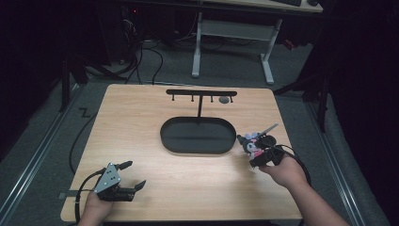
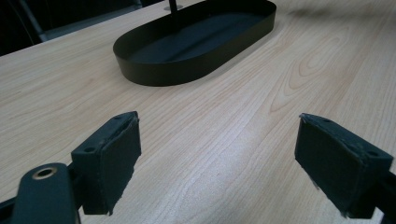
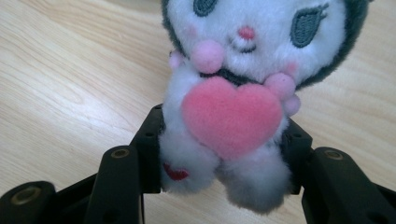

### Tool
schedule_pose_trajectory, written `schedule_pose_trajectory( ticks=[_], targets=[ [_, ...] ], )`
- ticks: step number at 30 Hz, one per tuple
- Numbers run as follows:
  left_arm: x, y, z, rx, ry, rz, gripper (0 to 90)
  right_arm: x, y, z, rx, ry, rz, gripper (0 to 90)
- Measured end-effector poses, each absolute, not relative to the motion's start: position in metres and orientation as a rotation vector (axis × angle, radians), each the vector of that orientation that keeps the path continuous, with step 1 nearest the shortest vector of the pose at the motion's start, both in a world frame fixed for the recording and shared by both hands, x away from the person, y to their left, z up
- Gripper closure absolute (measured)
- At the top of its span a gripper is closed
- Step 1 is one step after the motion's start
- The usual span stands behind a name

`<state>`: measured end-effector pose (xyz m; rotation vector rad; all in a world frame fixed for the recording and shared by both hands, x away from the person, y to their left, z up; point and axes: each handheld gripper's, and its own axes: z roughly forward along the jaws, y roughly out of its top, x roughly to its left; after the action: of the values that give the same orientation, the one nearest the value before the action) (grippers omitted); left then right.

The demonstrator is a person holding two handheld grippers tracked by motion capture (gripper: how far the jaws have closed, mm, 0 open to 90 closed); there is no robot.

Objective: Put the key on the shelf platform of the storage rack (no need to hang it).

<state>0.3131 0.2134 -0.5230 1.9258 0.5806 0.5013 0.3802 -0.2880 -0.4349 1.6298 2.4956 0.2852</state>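
Dim room, grey carpet floor [image 1: 42,141], white-legged desk [image 1: 233,28] beyond wooden table [image 1: 141,117].

lab: floor cables [image 1: 141,61], desk frame [image 1: 233,47]

An oval tray [image 1: 197,135] sits at the middle of the bench [image 1: 141,117], with a hook stand [image 1: 201,94] rising from its far side. The plush toy [image 1: 251,143] is right of the tray in the right tool [image 1: 261,157]; the left tool [image 1: 127,176] lies near the front left corner.

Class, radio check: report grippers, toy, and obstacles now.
Left gripper open, idle. Right gripper shut on plush toy, beside black tray. Nothing in the way.
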Motion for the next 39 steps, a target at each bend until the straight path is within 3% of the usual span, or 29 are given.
schedule_pose_trajectory(
  ticks=[20, 26, 39],
  targets=[
    [0.315, 0.216, -0.523, 1.906, 0.612, 0.512, 11.5, 0.405, -0.245, -0.420, 1.520, 2.541, 0.321, 49.0],
    [0.317, 0.216, -0.521, 1.885, 0.635, 0.543, 0.1, 0.413, -0.232, -0.419, 1.495, 2.564, 0.336, 48.9],
    [0.318, 0.219, -0.519, 1.884, 0.654, 0.503, 0.5, 0.433, -0.209, -0.422, 1.462, 2.584, 0.363, 49.0]
  ],
)
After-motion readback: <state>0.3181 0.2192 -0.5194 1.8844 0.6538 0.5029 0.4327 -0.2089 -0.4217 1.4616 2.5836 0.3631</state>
